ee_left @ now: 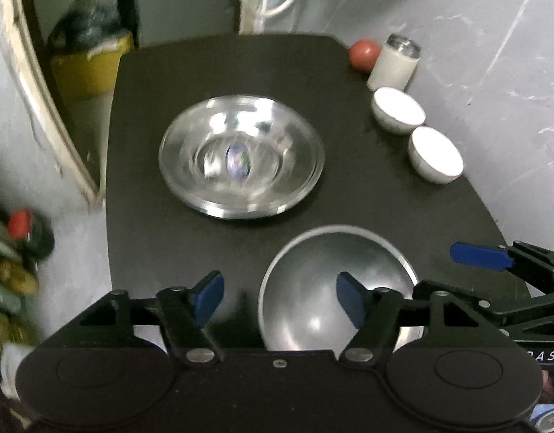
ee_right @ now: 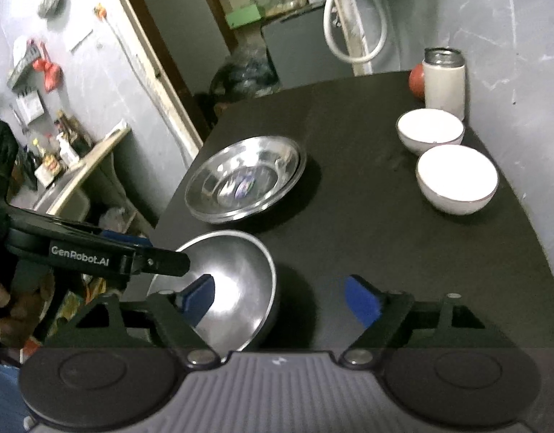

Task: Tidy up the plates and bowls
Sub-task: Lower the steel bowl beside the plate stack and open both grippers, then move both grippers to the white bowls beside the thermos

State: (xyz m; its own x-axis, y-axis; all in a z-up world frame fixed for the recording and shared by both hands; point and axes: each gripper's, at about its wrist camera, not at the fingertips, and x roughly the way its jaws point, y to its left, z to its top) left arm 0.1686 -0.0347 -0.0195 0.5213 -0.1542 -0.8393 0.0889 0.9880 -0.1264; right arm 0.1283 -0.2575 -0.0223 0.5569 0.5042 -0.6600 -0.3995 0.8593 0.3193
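Hovering over near steel bowl (ee_left: 334, 288) | left gripper (ee_left: 278, 297) released, empty | right gripper (ee_right: 280, 301) released, empty | shiny steel bowls (ee_left: 241, 158) stacked mid-table | two white bowls (ee_right: 430, 131) far right, side by side, unstacked | judged partway: near bowl and white pair remain.

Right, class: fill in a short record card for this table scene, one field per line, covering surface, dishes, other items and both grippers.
surface: black table
steel dishes: shiny steel bowl mid-table; matte steel bowl at the near edge
white bowls: two, side by side along the right edge
other items: white jar, red round object, far right corner
left gripper: open, empty
right gripper: open, empty
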